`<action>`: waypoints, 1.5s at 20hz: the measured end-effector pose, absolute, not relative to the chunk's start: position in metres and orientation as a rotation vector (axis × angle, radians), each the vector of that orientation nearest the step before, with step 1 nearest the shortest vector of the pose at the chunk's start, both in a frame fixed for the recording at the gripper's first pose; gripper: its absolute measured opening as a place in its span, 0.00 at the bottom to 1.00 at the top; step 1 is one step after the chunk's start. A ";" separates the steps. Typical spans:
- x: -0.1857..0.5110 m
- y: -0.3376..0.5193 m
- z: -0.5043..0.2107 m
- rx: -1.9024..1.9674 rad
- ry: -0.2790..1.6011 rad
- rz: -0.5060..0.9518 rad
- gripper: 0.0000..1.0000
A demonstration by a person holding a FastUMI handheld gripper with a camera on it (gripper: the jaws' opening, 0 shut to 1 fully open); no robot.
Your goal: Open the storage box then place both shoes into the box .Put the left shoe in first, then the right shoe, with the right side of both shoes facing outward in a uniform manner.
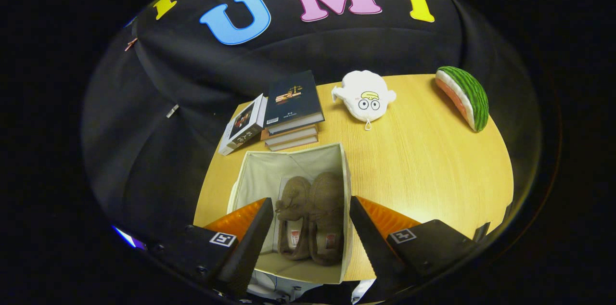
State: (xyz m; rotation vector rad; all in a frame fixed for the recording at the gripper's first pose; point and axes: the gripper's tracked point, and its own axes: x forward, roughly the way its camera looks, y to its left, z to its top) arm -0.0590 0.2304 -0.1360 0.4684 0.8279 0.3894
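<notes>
Spread wide and empty above the open storage box (293, 160) on the bench (423, 165), my fingers (250, 237) frame both brown slippers (313, 218) lying inside, so I judge only withdrawal remains.

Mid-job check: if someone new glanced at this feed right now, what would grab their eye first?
Probably the open storage box just ahead of the tool, with two brown shoes lying side by side inside it; the tool's fingers are spread wide and hold nothing. Beyond the box, a stack of books, a white plush toy and a watermelon-slice toy sit on the wooden table.
</notes>
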 end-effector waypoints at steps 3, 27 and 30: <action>-0.048 0.208 -0.125 0.490 0.750 0.373 0.99; -0.014 -0.059 -0.088 0.213 0.323 0.280 0.98; -0.021 -0.075 -0.076 0.174 0.274 0.268 0.99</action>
